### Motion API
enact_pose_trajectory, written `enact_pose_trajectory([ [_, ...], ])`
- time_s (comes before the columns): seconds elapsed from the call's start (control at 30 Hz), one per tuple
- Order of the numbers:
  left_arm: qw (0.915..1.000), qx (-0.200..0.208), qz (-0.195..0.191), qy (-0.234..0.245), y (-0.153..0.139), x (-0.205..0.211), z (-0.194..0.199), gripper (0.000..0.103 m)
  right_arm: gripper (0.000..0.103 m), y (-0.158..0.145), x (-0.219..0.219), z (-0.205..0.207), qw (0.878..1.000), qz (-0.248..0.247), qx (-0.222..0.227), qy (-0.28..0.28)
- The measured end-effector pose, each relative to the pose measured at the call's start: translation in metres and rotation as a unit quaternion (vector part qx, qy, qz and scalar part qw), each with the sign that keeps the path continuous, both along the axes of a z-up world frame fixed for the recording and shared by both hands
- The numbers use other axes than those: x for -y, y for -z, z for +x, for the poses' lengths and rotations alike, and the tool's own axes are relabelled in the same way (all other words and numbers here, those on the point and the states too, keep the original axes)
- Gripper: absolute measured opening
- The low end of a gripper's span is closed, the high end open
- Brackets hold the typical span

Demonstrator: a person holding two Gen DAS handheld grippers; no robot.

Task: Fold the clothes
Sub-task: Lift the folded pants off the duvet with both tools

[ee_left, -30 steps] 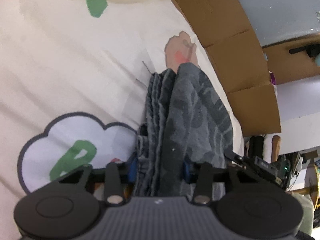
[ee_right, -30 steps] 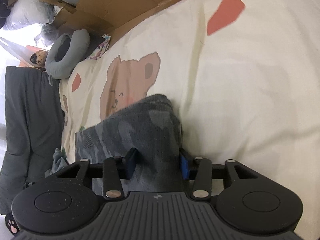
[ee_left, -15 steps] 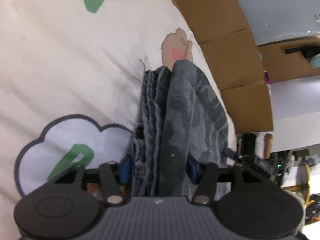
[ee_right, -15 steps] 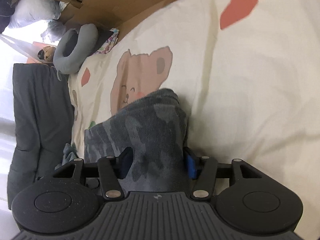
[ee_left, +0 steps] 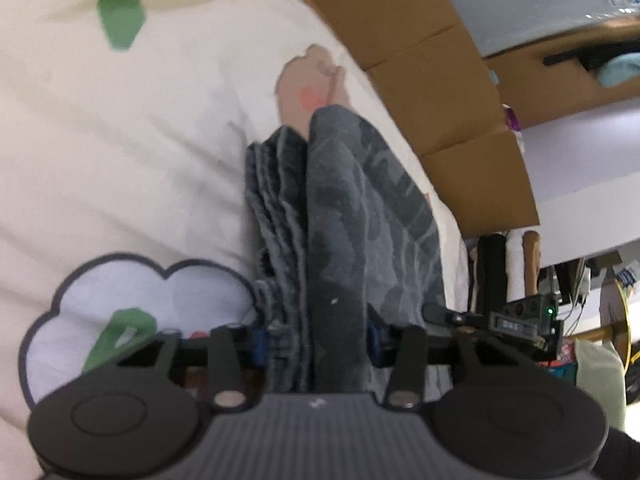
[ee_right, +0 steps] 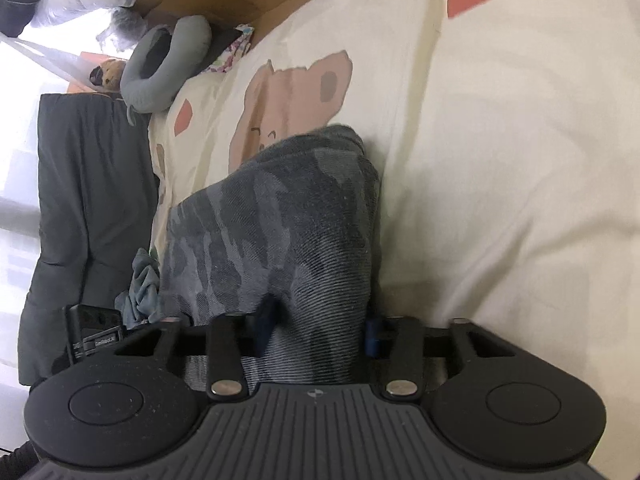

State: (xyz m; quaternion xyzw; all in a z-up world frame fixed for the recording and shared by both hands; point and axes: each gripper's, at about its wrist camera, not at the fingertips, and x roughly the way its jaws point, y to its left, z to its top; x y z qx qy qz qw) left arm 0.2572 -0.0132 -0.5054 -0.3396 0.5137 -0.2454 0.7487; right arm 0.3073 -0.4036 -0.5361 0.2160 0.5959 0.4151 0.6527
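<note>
On the bedsheet (ee_left: pixel 120 140): folded camo garment (ee_left: pixel 344 216); we are closing left gripper (ee_left: pixel 314 340) and right gripper (ee_right: pixel 316 330) onto it, keeping layers aligned.

Left gripper (ee_left: pixel 316 340) low in view, jaws closing on the near end of a folded grey camo garment (ee_left: pixel 352 216), blue pads pressing its stacked layers from both sides. Garment runs away from the gripper across a cream bedsheet (ee_left: pixel 120 140) printed with a cloud (ee_left: pixel 132 300), green patch (ee_left: pixel 120 18) and pink bear (ee_left: pixel 308 84). Cardboard panels (ee_left: pixel 432 80) stand along the sheet's right edge, frame slightly blurred.
</note>
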Motion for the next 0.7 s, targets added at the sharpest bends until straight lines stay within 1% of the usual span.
enact_pose_trajectory([
  [0.07,0.9999,0.009,-0.004,0.002,-0.004,-0.003,-0.002,0.037,0.024,-0.001,0.006,0.002,1.0,0.011,-0.006,0.005],
  [0.13,0.9999,0.015,-0.005,0.001,-0.006,-0.002,-0.002,0.037,0.022,-0.004,0.01,0.003,1.0,0.017,-0.009,0.008],
  [0.23,0.9997,0.024,-0.004,0.005,-0.011,0.001,0.0,0.037,0.021,-0.008,0.013,0.001,1.0,0.017,-0.005,0.011],
  [0.3,0.9993,0.034,0.003,0.011,-0.018,0.006,0.001,0.036,0.021,-0.009,0.018,0.001,1.0,0.016,-0.005,0.014],
  [0.33,0.9991,0.039,0.006,0.013,-0.021,0.01,0.002,0.035,0.021,-0.01,0.02,0.001,1.0,0.016,-0.005,0.015],
  [0.47,0.9982,0.057,0.005,0.018,-0.027,0.021,0.005,0.035,0.02,-0.012,0.028,0.001,1.0,0.012,-0.008,0.018],
  [0.53,0.9983,0.056,0.007,0.018,-0.022,0.025,0.009,0.035,0.02,-0.011,0.029,0.001,1.0,0.008,-0.007,0.017],
  [0.6,0.999,0.042,0.011,0.013,-0.013,0.025,0.014,0.035,0.021,-0.01,0.027,0.002,1.0,0.0,-0.007,0.018],
  [0.63,0.9992,0.037,0.012,0.011,-0.008,0.024,0.016,0.037,0.021,-0.009,0.025,0.002,1.0,-0.003,-0.008,0.018],
  [0.67,0.9993,0.033,0.012,0.012,-0.003,0.023,0.018,0.039,0.025,-0.009,0.024,0.002,1.0,-0.007,-0.008,0.019],
  [0.7,0.9995,0.028,0.01,0.012,0.0,0.022,0.019,0.043,0.026,-0.008,0.022,0.002,1.0,-0.011,-0.009,0.019],
])
